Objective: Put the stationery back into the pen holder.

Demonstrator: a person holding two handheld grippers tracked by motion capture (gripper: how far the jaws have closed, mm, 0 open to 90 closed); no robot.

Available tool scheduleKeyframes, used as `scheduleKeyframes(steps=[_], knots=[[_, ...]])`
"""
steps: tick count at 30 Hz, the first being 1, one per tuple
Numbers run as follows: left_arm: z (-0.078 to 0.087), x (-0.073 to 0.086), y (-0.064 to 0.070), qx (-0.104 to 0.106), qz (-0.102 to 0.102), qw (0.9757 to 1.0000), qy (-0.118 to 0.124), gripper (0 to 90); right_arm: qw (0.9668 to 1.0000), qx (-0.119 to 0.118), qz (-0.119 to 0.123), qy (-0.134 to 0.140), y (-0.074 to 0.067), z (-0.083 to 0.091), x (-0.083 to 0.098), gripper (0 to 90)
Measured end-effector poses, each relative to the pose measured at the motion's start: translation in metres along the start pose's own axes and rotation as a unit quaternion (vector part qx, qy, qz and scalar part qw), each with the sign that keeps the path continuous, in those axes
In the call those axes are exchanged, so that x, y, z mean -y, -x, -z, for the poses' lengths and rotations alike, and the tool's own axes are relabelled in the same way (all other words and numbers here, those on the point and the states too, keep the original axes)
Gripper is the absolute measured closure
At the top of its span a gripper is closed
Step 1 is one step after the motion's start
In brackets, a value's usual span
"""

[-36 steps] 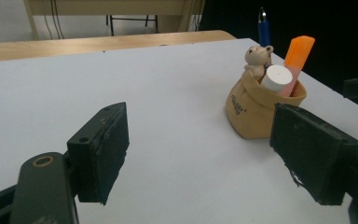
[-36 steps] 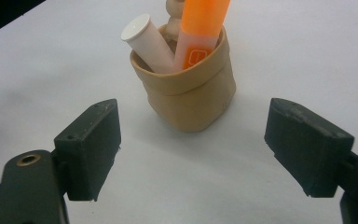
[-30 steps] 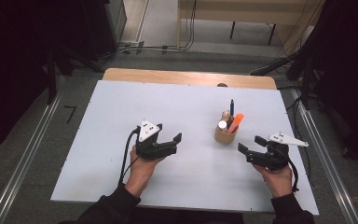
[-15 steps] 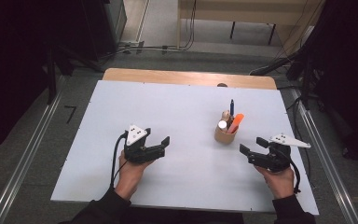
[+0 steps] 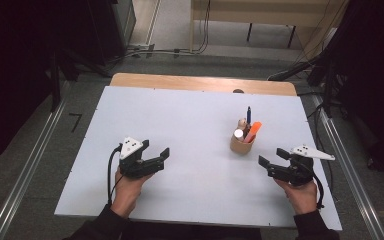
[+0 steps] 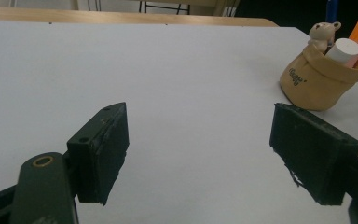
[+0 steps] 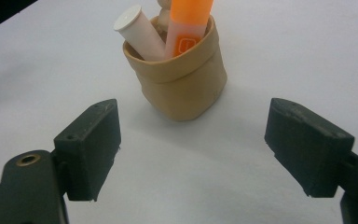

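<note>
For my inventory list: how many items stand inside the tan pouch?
4 in the tan pouch: white tube at front, orange highlighter beside it, bear-topped item and blue pen behind. More may be hidden.

Your left hand (image 5: 126, 186) sits in the lower left of the high view, its forearm in a dark sleeve coming in from the bottom edge. It grips the black two-jaw left gripper (image 5: 159, 156) with the grey three-cornered plate on top, pointing toward the right and slightly up the frame; its jaws stand wide apart with nothing between them. Your right hand (image 5: 300, 192) is in the lower right, wrist rising from the bottom edge. It holds the matching black right gripper (image 5: 271, 163), aimed toward the upper left, jaws likewise spread wide and empty.
</note>
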State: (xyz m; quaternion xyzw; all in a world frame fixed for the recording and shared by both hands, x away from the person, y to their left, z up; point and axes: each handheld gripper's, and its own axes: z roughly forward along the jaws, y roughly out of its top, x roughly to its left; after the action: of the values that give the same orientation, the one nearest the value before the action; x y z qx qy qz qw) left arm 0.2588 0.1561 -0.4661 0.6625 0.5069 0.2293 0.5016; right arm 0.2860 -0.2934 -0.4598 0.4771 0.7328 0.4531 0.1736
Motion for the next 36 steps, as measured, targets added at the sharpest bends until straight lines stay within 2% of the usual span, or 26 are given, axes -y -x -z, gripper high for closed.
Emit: scheduleKeyframes(steps=[20,27,36], knots=[[0.036,0.009,-0.029,-0.028,0.022,0.9993,0.013,20.2,1.0000,0.003,0.000,-0.001,0.001,0.004,0.002,16.7],[0.046,0.014,-0.038,-0.040,0.023,0.9989,0.012,20.2,1.0000,0.004,0.001,-0.001,0.001,0.004,0.003,16.7],[0.055,0.018,-0.054,-0.064,0.033,0.9974,0.010,20.2,1.0000,0.008,-0.003,0.000,0.003,0.006,0.004,16.7]])
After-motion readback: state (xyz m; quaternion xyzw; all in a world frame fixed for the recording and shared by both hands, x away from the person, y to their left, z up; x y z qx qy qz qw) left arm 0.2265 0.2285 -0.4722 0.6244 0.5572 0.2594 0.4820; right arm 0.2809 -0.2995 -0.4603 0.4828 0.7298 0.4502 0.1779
